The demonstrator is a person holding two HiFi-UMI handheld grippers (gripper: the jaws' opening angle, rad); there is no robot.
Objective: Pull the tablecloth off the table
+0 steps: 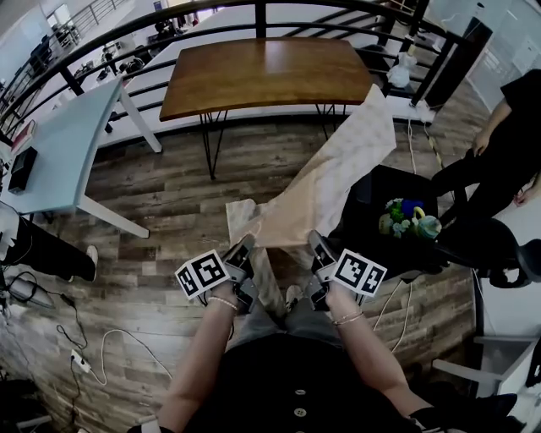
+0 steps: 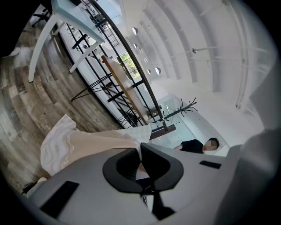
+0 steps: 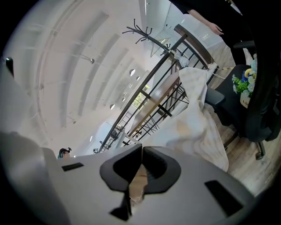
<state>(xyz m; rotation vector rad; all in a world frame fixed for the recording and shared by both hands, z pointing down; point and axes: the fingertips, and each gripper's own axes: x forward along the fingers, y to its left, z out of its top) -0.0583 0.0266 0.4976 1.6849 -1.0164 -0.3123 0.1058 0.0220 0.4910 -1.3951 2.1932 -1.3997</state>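
Note:
A cream tablecloth (image 1: 325, 186) stretches from the brown wooden table's (image 1: 262, 72) front right corner down to both grippers near the person's knees. The tabletop itself is bare. My left gripper (image 1: 241, 252) is shut on the cloth's near left end, and my right gripper (image 1: 317, 247) is shut on its near right end. In the left gripper view the tablecloth (image 2: 88, 140) runs away from the pinched jaws, with a white edge hanging over the floor. In the right gripper view the tablecloth (image 3: 193, 118) rises from the shut jaws toward the table.
A black office chair (image 1: 397, 220) carrying a flower bouquet (image 1: 406, 218) stands right of the cloth. A person in black (image 1: 507, 144) stands at the far right. A pale blue table (image 1: 59, 144) is at the left, a black railing (image 1: 254, 13) behind. Cables lie on the wood floor.

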